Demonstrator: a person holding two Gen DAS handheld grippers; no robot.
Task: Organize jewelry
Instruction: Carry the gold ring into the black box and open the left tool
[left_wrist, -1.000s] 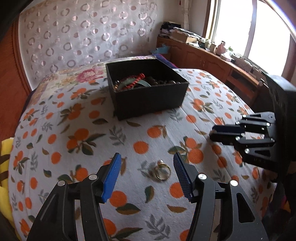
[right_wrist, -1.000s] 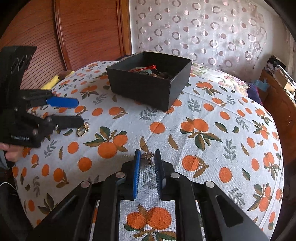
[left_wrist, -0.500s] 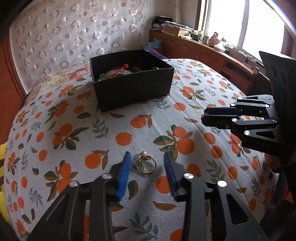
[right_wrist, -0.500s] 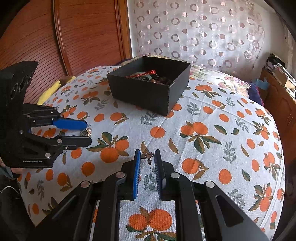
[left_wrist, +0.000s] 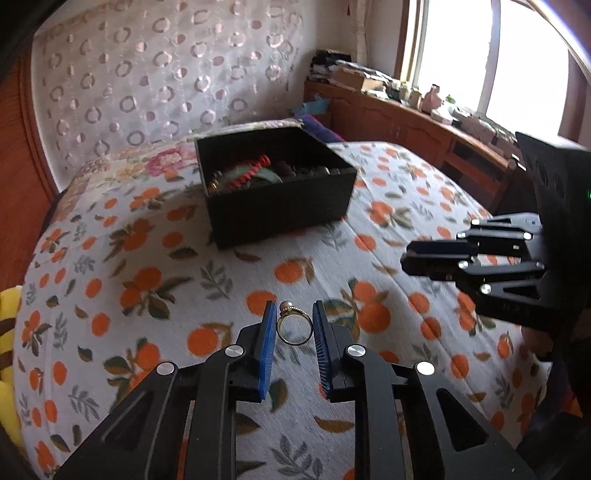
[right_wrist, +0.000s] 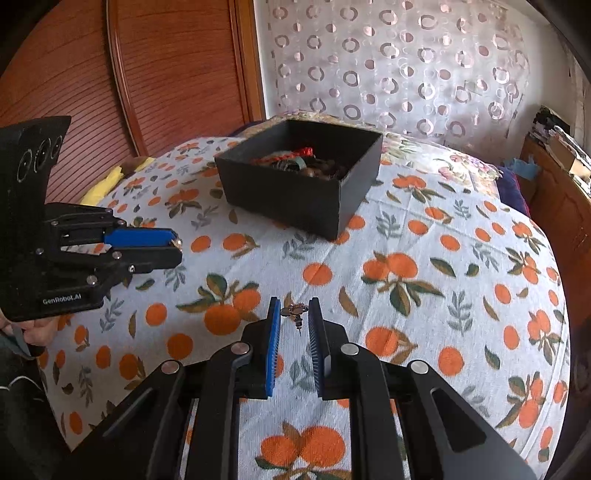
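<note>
A gold ring with a pearl (left_wrist: 285, 306) sits between the blue pads of my left gripper (left_wrist: 294, 314). The jaws are closing and both pads touch the band. In the right wrist view the ring (right_wrist: 178, 242) shows at the tip of the left gripper (right_wrist: 176, 246), just over the cloth. My right gripper (right_wrist: 294, 309) is shut on a small dark earring (right_wrist: 294, 312) whose pin hangs down. The right gripper (left_wrist: 406, 258) hovers at the right in the left wrist view. A black open box (left_wrist: 277, 210) (right_wrist: 288, 199) holding red cord and beads stands farther back.
An orange-print cloth (left_wrist: 147, 280) covers the rounded bed surface. A wooden headboard (right_wrist: 177, 74) and a ring-patterned curtain (right_wrist: 388, 66) stand behind. A cluttered wooden cabinet (left_wrist: 406, 122) runs under the window. Something yellow (left_wrist: 7, 332) lies off the left edge.
My left gripper's jaws have narrowed from wide open to touching the ring on both sides. The right gripper has stayed put with the earring between its pads.
</note>
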